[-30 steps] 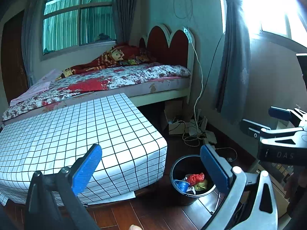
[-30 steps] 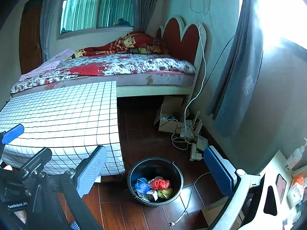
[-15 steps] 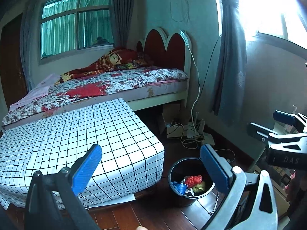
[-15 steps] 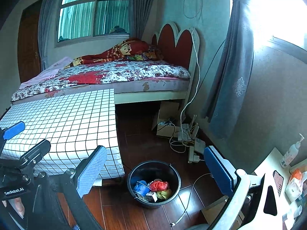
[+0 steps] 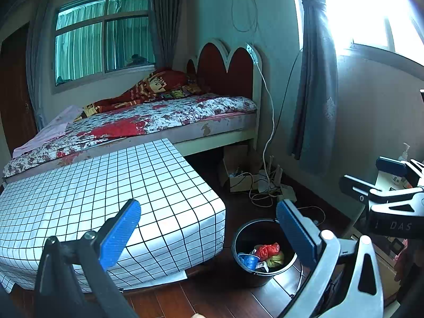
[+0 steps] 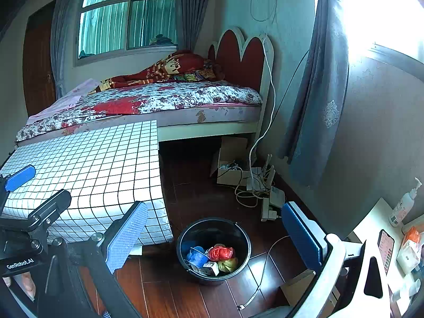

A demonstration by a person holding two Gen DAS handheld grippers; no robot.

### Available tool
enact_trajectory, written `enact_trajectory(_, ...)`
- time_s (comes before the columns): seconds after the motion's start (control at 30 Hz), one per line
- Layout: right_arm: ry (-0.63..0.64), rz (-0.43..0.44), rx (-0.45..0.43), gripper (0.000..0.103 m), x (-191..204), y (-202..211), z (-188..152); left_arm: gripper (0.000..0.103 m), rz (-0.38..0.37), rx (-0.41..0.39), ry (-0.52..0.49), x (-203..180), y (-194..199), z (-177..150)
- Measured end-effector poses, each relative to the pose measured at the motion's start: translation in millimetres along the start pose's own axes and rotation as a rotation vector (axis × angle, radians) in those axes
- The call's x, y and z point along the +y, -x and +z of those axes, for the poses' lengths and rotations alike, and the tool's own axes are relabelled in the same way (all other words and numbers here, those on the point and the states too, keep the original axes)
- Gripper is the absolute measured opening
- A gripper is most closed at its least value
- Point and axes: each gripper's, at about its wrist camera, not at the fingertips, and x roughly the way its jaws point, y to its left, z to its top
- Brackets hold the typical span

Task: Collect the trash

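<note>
Trash bucket on the floor, both grabbers empty

The black bucket (image 6: 213,249) of trash (image 6: 212,258) sits on the wood floor (image 6: 196,193) beside the checked mattress (image 6: 100,169). The left gripper (image 5: 209,228) and right gripper (image 6: 214,230) hang above it, fingers wide apart, probably ready to pick.

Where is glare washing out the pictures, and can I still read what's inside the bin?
Left wrist view: the window at upper right is blown out white. Right wrist view: same glare at upper right; the bin stays clear, with a red bag and blue cup inside. Both views bend straight lines near the edges.
</note>
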Motion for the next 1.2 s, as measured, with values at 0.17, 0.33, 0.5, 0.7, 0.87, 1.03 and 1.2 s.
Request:
enact_trajectory(0.17, -0.003, -0.003, 0.004, 0.102, -1.0, 0.1, -2.0, 0.102, -0.003, 0.004, -0.004, -0.4, -1.0, 0.9)
enact_trajectory(0.33, -0.007, -0.006, 0.004, 0.102, -3.0, 1.7, -3.7, 0.102, -0.002, 0.001, -0.007, -1.8, 0.0, 0.8)
enact_trajectory(0.5, -0.012, -0.004, 0.007, 0.102, -4.5, 1.4, -4.5, 0.102, -0.002, 0.001, -0.007, -1.5, 0.1, 0.8)
enact_trajectory(0.7, -0.012, -0.005, 0.01, 0.102, -4.2, 1.0, -6.1, 0.102, 0.0, 0.003, -0.012, -2.2, 0.1, 1.2)
enact_trajectory(0.87, -0.014, -0.007, 0.011, 0.102, -4.5, 1.3, -6.3, 0.102, -0.003, 0.002, -0.015, -1.8, 0.6, 1.3)
enact_trajectory(1.03, -0.014, -0.006, 0.013, 0.102, -5.3, 1.0, -6.2, 0.102, -0.01, 0.001, -0.02, -2.5, 0.2, 0.9)
enact_trajectory(1.2, -0.012, -0.007, 0.012, 0.102, -6.4, 0.9, -5.5, 0.102, -0.014, 0.002, -0.025, -4.5, -0.4, 1.2)
